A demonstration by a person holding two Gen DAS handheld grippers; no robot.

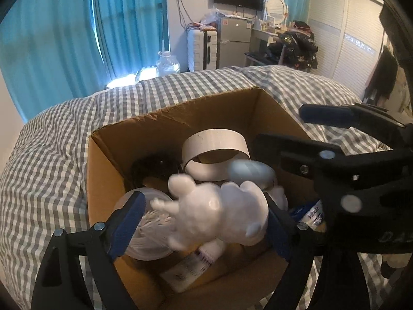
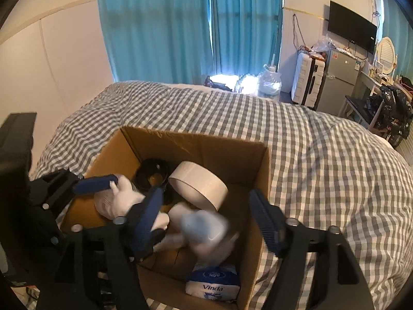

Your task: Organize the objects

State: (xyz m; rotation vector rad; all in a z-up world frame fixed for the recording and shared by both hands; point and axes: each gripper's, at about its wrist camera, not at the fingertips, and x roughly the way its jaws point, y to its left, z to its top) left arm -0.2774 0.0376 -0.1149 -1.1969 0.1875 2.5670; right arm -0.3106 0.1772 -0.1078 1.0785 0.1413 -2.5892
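Observation:
An open cardboard box sits on a checked bed. My left gripper is shut on a white plush toy and holds it over the box. My right gripper is open above the box, with a blurred pale blue-white object loose between its fingers. Inside lie a wide roll of tape, a black round object, a white tissue pack marked Vinda and a white round container.
The grey-and-white checked bedcover spreads around the box. Blue curtains, a water jug, a white suitcase, a small fridge and a wall TV stand beyond the bed.

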